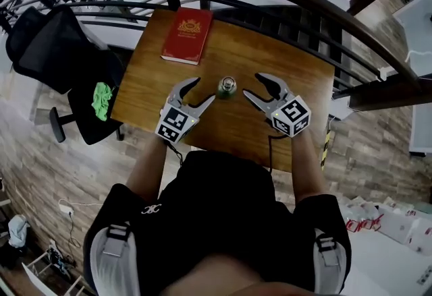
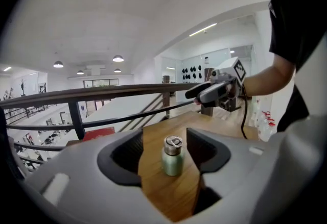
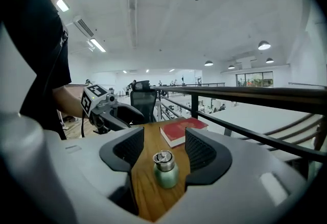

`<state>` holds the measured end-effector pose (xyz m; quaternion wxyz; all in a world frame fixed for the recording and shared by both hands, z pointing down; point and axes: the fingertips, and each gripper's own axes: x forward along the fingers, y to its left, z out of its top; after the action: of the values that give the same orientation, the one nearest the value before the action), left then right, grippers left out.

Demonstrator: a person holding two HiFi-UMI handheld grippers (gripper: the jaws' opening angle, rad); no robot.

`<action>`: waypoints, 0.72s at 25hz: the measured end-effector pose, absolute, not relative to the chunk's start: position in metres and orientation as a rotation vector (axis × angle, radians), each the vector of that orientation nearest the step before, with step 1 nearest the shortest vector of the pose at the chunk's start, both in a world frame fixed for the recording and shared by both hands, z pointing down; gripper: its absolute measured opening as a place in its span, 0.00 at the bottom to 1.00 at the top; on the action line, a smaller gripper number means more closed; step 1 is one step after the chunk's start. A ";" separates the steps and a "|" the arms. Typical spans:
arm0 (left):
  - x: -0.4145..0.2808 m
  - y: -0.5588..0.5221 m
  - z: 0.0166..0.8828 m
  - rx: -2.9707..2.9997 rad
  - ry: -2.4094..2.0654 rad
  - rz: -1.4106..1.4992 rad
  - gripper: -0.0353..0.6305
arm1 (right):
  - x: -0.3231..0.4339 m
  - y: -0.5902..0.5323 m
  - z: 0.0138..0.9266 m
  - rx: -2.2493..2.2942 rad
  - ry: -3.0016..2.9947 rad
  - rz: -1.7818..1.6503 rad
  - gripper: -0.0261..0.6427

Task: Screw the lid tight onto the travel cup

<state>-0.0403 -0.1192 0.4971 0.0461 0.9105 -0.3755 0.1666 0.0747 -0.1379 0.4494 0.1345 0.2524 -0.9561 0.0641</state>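
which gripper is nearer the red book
The left gripper: the red book lies beyond its jaws, while the right gripper sits across the travel cup.

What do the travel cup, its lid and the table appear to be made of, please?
Travel cup: probably metal, matte pale-green coating, soft even sheen.
Lid: silvery with bright glints, likely bare steel, possibly plated plastic.
Table: wood or wood-look laminate, warm brown, streaky grain, smooth.

The person wears a black short-sleeved top (image 1: 216, 207) and pale grey shoulder straps (image 1: 111, 257) with black buckles. The left claw (image 1: 204, 90) and right claw (image 1: 251, 84) are grey, black-padded inside, each with a black-and-white marker cube (image 1: 174, 125) and thin black cable (image 1: 177, 152).
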 end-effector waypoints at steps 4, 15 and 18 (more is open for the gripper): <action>-0.031 -0.117 0.531 2.760 -1.054 0.543 0.52 | 0.065 -0.136 0.478 0.627 -2.669 0.149 0.38; -0.005 -0.115 0.599 2.737 -0.940 0.735 0.52 | 0.054 -0.132 0.533 0.489 -2.544 0.169 0.38; 0.000 -0.118 0.618 2.718 -0.923 0.766 0.54 | 0.050 -0.136 0.542 0.472 -2.524 0.159 0.38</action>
<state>0.0003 -0.1183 0.6181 0.0853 0.9115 -0.3096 0.2568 0.0502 -0.1357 0.5420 0.2808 0.1760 -0.9416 0.0594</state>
